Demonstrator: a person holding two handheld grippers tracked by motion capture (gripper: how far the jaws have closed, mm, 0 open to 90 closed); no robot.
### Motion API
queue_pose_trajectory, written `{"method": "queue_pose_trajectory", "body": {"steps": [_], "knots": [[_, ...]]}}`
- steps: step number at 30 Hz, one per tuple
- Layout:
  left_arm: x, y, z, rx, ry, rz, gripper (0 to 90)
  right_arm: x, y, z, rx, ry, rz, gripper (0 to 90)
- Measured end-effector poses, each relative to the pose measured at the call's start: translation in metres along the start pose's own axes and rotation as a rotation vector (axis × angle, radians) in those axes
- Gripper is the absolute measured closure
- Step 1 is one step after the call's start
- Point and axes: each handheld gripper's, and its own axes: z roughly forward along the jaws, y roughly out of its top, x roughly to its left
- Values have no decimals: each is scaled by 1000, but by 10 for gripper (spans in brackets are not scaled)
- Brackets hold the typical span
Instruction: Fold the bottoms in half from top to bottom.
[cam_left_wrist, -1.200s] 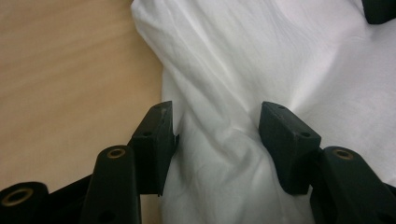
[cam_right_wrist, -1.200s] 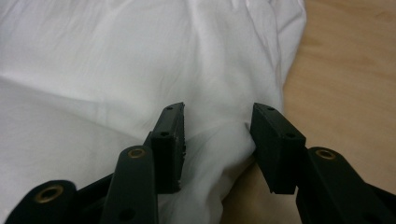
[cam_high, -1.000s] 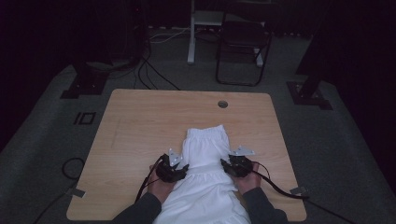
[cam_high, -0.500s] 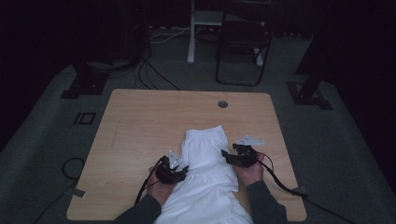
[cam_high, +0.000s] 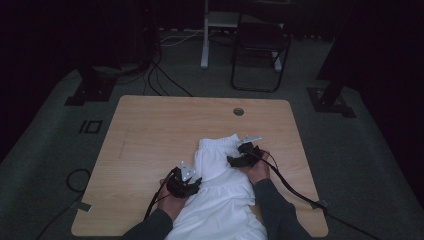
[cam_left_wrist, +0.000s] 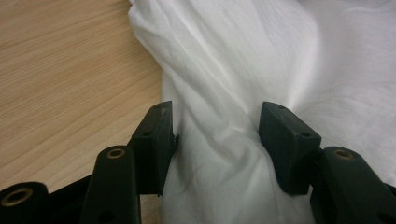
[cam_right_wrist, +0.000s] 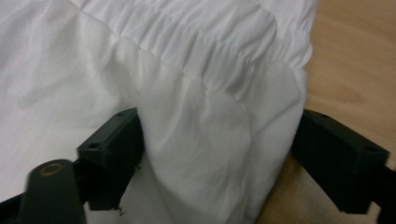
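Your right gripper (cam_right_wrist: 219, 154) fingers (cam_right_wrist: 112, 140) have just been opening, then easing back a little; they now stand spread with a fat bunch of the white garment (cam_right_wrist: 201, 93) between them, right below its gathered waistband (cam_right_wrist: 219, 42). One finger touches the cloth, but I can't tell if they pinch it. Compared with a second ago, that hand has slid up the garment's right edge toward the far end, so it looks like you let go lower down and are regrasping near the waistband.

Your left gripper (cam_left_wrist: 217, 135) fingers (cam_left_wrist: 156, 135) are half spread around a ridge of cloth at the garment's left edge, lightly pinching it, and have held put.

The garment lies on the desk (cam_high: 165, 125) at the near side, between both hands, its near end running off the desk edge toward you. Likely next: close right, then fold or straighten.
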Motion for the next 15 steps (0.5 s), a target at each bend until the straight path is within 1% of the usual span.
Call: {"method": "queue_pose_trajectory", "body": {"steps": [1, 2, 3, 6, 7, 8, 9, 10, 11, 12, 13, 14, 15], "knots": [[0, 0, 0, -1, 1, 1, 458, -1, 1, -2, -1, -5, 11, 455], [-1, 0, 0, -1, 2, 1, 457, -4, 3, -3, -1, -2, 28, 545], [-1, 0, 0, -2, 2, 0, 457, -5, 3, -3, -4, 4, 38, 603], [-1, -2, -3, -2, -5, -9, 454, -10, 5, -2, -8, 24, 55, 736], [-1, -2, -3, -2, -5, -9, 454, -10, 4, -2, -9, 29, 64, 764], [0, -3, -4, -2, -13, -21, 454, -10, 4, -2, -9, 29, 64, 764], [5, -4, -5, 0, -45, -59, 450, -11, 3, -2, -20, 52, 84, 804], [5, -4, -5, 0, -45, -59, 446, -11, 3, -2, -20, 52, 84, 804], [15, -4, -6, 1, -94, -109, 445, -11, 3, -2, -24, 53, 83, 819], [19, -2, -7, -7, -95, -108, 445, -10, 2, -2, -25, 47, 81, 824], [22, 1, -9, -13, -87, -97, 442, -8, 2, -2, -24, 39, 75, 828], [26, 8, -11, -36, -74, -93, 442, -7, 3, -2, -24, 32, 72, 831], [29, 13, -13, -50, -82, -98, 430, -6, 3, -2, -22, 23, 65, 832]]}}
